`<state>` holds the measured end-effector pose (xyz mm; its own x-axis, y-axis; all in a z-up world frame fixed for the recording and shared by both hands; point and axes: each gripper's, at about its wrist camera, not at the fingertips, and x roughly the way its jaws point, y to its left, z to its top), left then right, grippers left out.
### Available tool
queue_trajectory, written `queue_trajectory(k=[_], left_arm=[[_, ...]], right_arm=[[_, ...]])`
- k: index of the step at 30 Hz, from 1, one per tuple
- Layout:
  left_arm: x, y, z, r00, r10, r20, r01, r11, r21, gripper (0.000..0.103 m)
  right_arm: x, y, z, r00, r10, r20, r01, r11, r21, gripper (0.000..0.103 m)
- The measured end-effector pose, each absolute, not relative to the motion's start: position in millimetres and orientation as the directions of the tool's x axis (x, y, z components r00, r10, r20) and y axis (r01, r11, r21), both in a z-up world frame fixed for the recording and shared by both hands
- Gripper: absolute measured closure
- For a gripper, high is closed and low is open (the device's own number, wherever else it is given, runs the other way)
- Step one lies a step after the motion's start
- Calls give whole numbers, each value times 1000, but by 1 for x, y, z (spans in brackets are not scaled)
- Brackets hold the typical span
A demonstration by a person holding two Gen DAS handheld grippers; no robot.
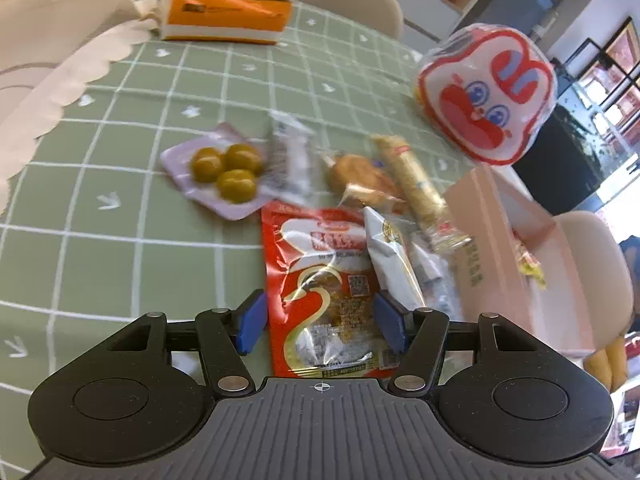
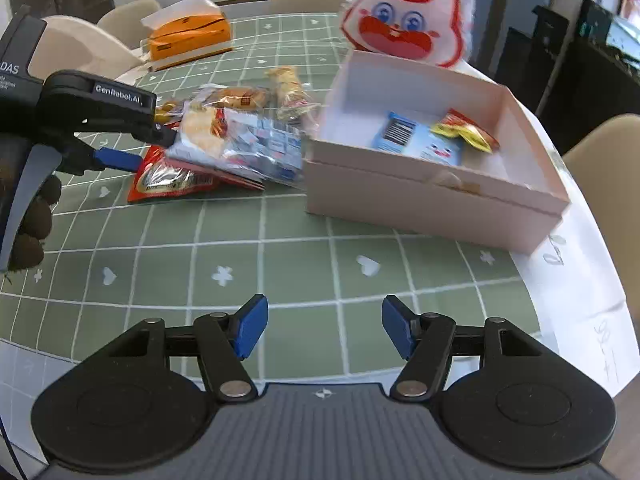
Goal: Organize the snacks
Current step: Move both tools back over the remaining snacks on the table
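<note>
Left gripper (image 1: 320,322) jaws open astride glossy red foil snack packet (image 1: 320,280), beside pale pink cardboard box (image 2: 436,196), ready to pinch. Right gripper (image 2: 322,326) jaws open, empty, before box.

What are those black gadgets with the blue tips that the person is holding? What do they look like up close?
Each is a hand-held gripper. The right gripper has a ribbed dark grey body, two round black discs, black linkage arms with silver pivot pins, and two blue pads. The left gripper is built the same; from the side its black arm carries white lettering, and the hand holding it wears a dark glove.
</note>
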<state>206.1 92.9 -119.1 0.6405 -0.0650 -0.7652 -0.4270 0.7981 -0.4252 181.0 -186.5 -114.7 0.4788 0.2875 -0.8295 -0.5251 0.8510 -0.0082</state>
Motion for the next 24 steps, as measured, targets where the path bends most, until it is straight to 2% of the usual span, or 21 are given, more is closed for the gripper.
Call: queue_trajectory(k=[6, 10, 18, 21, 24], left_arm=[[198, 84, -97, 690, -5, -724, -440, 791, -425, 41], [187, 86, -92, 654, 28, -756, -460, 808, -368, 41], [158, 121, -85, 635, 98, -766, -495, 813, -307, 41], [169, 143, -79, 661, 108, -742, -455, 844, -283, 41], [190, 164, -84, 661, 84, -746, -409, 873, -264, 41]], right_arm=[[188, -197, -111, 477, 362, -800, -548, 835, 51, 39], [195, -180, -102, 451, 445, -774, -629, 774, 78, 39], [229, -80, -78, 384, 567, -728, -735, 665, 131, 39], [254, -36, -74, 416, 561, -715, -725, 679, 111, 39], [290, 7, -77, 396, 536, -746, -703, 699, 129, 40]])
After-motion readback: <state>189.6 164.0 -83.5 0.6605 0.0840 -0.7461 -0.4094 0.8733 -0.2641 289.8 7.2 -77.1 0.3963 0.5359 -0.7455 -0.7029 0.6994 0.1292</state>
